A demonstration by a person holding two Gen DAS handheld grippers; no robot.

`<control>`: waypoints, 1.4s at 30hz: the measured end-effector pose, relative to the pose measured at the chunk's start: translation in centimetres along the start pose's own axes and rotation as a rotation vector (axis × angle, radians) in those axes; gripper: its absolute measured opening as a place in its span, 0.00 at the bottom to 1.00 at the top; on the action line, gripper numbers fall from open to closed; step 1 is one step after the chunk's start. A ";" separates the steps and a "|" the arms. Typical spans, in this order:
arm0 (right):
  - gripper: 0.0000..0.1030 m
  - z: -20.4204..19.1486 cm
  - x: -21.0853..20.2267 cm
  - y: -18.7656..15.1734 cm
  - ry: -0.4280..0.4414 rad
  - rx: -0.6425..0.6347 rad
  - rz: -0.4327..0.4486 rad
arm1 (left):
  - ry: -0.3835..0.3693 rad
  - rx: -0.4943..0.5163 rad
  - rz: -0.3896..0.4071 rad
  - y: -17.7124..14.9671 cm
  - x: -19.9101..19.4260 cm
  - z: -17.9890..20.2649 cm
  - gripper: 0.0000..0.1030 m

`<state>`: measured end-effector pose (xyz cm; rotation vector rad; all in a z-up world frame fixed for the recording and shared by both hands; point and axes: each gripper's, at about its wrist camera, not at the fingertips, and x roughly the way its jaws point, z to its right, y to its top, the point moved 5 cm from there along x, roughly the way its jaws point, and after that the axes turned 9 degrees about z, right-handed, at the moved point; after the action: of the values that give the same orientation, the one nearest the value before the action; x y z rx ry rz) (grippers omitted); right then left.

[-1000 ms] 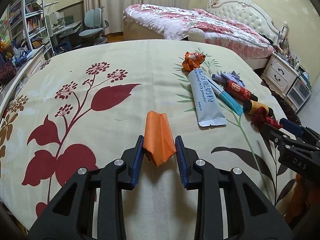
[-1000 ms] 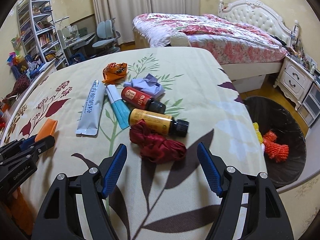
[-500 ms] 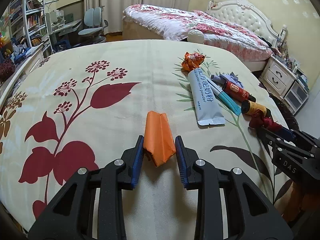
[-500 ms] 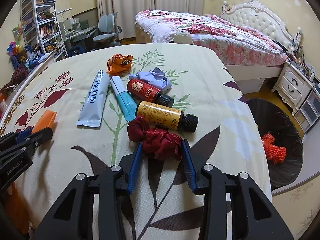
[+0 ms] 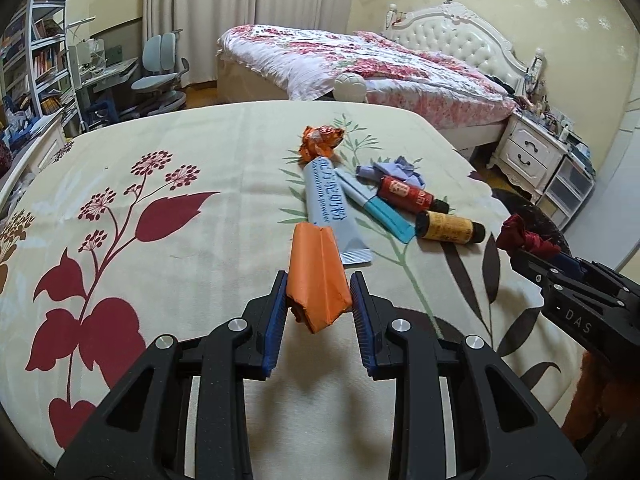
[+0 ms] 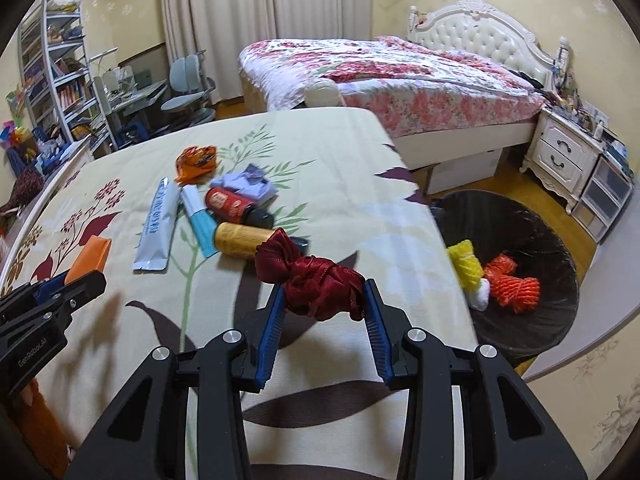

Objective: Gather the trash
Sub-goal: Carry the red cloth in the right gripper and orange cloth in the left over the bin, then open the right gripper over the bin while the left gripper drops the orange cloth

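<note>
The left gripper pinches a folded orange paper wrapper between its blue-padded fingers, the wrapper pointing away over the cream, leaf-printed bench. The right gripper pinches a crumpled dark red ribbon wad between its fingers; the wad looks raised above the cloth near the bench's right edge, and part of it bulges out to the left past the finger tips.

The rest of the trash lies on the bench beyond both grippers. A grey-blue powder sachet lies lengthwise, with a teal-and-white tube just beside it on the right. A red bottle with a black cap lies to the right of the tube, and a yellow bottle lies nearer, partly hidden behind the ribbon wad. A crumpled orange foil wrapper sits at the far end of the sachet, and a crumpled lilac paper touches the far side of the red bottle.

On the floor to the right of the bench stands a black-lined bin, holding a yellow foam net, orange netting and a white scrap.
</note>
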<state>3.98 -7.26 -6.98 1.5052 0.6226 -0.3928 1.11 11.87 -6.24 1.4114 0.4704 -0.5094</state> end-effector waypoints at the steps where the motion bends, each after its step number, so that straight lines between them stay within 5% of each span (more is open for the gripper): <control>1: 0.38 0.5 -0.1 0.1 -0.010 0.007 0.005 | -0.012 0.006 0.006 0.2 0.0 0.6 0.29; 19: 0.38 12.5 -1.5 2.3 -0.225 0.138 0.083 | -0.220 0.139 0.052 3.8 3.4 14.7 0.29; 42: 0.38 22.3 2.7 2.3 -0.342 0.233 0.063 | -0.237 0.259 0.003 5.0 12.3 26.9 0.29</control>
<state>10.50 -28.85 -7.72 1.6252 0.2649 -0.6753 14.20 -15.08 -6.66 1.5735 0.2156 -0.7456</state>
